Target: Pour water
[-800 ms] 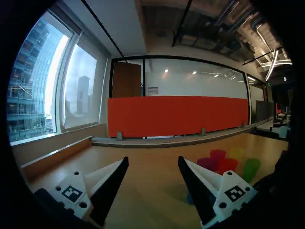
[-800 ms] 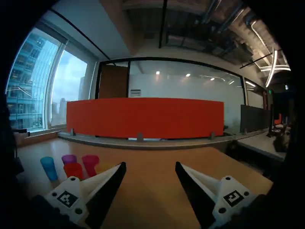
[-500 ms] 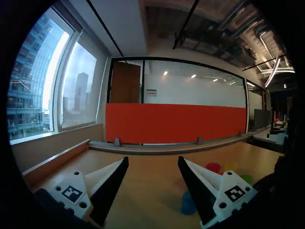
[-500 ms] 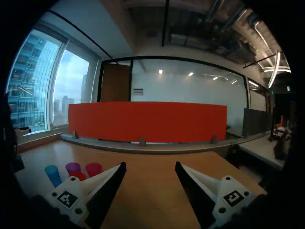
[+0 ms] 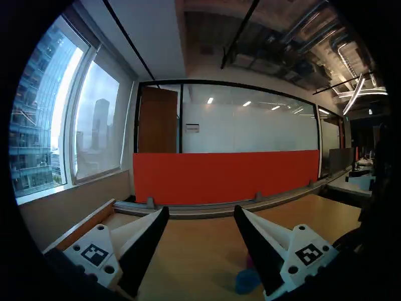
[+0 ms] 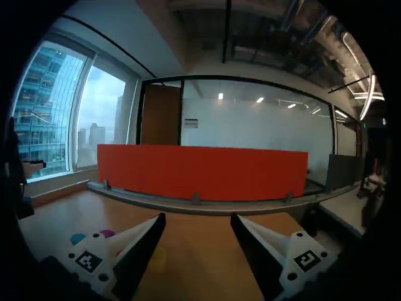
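Three colours on the wooden desk [image 6: 200, 261]
Blue cup [image 6: 77, 238], purple cup [image 6: 107, 233], yellow cup [image 6: 157, 257] — upright, near together, only their tops visible.

A light wooden worktop [image 6: 200, 266] runs back to an orange-red divider panel [image 6: 200, 171] along its far edge. In the right gripper view a blue cup [image 6: 76, 239] stands on the worktop with a purple cup [image 6: 107, 233] just beside it. A blurred yellow cup [image 6: 158, 255] is nearer the middle.
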Action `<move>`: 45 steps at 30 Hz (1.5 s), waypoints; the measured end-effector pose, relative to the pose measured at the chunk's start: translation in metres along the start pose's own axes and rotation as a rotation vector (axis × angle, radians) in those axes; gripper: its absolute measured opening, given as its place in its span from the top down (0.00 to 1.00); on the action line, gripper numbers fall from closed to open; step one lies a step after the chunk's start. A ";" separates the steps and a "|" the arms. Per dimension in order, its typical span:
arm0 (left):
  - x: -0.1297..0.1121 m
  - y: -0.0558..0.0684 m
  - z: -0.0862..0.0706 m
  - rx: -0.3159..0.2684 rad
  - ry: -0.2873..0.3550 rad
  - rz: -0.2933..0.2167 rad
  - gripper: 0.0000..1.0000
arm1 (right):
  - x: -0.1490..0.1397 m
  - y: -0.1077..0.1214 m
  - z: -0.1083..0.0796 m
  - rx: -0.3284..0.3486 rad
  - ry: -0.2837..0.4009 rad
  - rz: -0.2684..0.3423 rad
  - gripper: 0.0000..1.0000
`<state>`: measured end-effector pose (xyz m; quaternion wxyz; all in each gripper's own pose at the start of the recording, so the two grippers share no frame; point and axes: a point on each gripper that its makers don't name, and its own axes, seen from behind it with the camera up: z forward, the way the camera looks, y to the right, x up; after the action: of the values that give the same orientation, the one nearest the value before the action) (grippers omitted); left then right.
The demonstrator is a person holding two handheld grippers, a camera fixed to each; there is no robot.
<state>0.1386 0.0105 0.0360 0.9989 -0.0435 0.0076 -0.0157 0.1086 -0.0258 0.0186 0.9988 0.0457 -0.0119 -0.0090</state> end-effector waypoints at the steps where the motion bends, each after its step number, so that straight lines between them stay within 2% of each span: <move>1: 0.004 0.001 0.001 -0.006 -0.003 0.002 0.04 | 0.004 0.000 0.001 0.005 -0.001 0.006 0.00; 6: 0.020 0.006 0.004 -0.033 -0.016 0.000 0.04 | 0.023 0.001 0.001 0.024 0.001 0.022 0.00; 12: 0.022 0.025 0.006 -0.119 -0.032 -0.030 0.04 | 0.026 -0.003 -0.002 0.071 0.001 0.028 0.00; 17: 0.021 0.046 0.006 -0.223 -0.048 -0.055 0.04 | 0.024 -0.020 -0.008 0.162 -0.012 0.037 0.00; 25: 0.028 0.064 0.004 -0.332 -0.051 -0.070 0.04 | 0.033 -0.063 -0.021 0.339 -0.007 0.006 0.00; 29: 0.033 0.075 0.001 -0.393 -0.046 -0.074 0.04 | 0.037 -0.078 -0.024 0.403 -0.011 0.004 0.00; 36: 0.030 0.089 -0.004 -0.472 -0.066 -0.061 0.04 | 0.038 -0.093 -0.025 0.463 -0.021 -0.016 0.00; 45: 0.012 0.093 -0.005 -0.526 -0.127 -0.005 0.04 | 0.020 -0.109 -0.033 0.551 -0.103 -0.032 0.00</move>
<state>0.1538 0.1023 0.0232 0.9517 -0.3025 -0.0513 -0.0128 0.1277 -0.1322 -0.0233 0.9465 0.3154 -0.0639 -0.0236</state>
